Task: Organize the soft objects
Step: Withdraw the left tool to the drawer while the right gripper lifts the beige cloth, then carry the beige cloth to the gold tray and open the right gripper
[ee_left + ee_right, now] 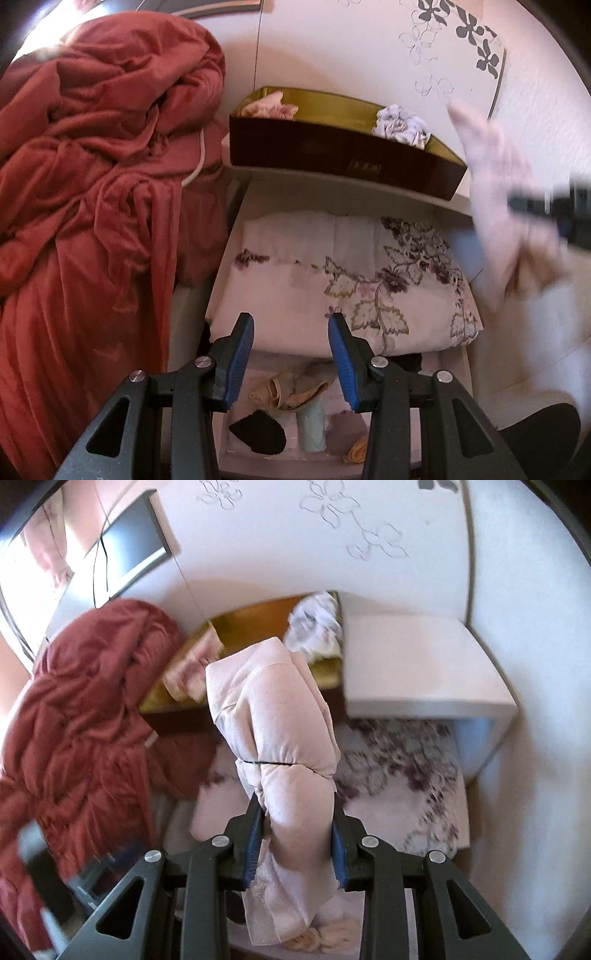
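One pale pink rolled cloth bundle (273, 716) is clamped in the right tongs (295, 845), its long axis pointing ahead toward the gold-lined dark box (258, 627) on the shelf above. Left tongs (291, 354), open and empty, hang lower over the folded floral quilt (332, 280), so the right hand is nearer the box.

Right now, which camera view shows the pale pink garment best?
The right wrist view: the pale pink garment fills the centre, sharp, clamped in the right gripper. The left wrist view shows it only as a blur at the right edge.
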### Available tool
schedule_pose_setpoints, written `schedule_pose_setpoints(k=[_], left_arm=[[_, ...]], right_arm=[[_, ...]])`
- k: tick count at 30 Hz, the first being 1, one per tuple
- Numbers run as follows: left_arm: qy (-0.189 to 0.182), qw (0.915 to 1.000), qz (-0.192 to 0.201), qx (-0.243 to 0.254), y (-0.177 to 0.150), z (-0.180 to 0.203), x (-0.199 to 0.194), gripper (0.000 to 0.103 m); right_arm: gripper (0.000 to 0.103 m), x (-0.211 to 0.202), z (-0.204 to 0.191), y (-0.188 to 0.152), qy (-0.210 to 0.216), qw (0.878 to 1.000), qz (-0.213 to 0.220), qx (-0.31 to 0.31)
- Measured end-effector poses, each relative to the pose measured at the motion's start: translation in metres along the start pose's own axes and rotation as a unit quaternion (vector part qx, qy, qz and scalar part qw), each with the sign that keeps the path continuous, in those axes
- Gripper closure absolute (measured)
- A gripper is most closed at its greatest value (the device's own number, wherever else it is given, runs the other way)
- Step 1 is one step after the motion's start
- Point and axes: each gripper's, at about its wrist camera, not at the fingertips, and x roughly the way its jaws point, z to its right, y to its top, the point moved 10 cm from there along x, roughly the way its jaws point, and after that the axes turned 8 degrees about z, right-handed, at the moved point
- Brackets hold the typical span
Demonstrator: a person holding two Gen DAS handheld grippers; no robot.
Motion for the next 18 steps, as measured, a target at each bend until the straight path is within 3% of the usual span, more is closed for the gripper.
schedule_pose_setpoints(k=[6,10,18], left_arm=[[0.001,1.0,-0.007,0.002,-0.016,-0.006,0.012,0.061],[0.002,0.9999,-0.011,-0.004,-0.024,-0.013,0.021,0.061],[0.009,0.9988,-0.027,-0.04,-0.039,-0.032,0.035,0.061]], right_arm=[[0.071,0.012,-0.032,0.068,0.039,0.999,0.027,0.011],[0.07,0.037,-0.047,0.111,0.041,0.998,0.037,0.015],[0.07,0.11,-0.046,0.142,0.023,0.998,-0.001,0.058]])
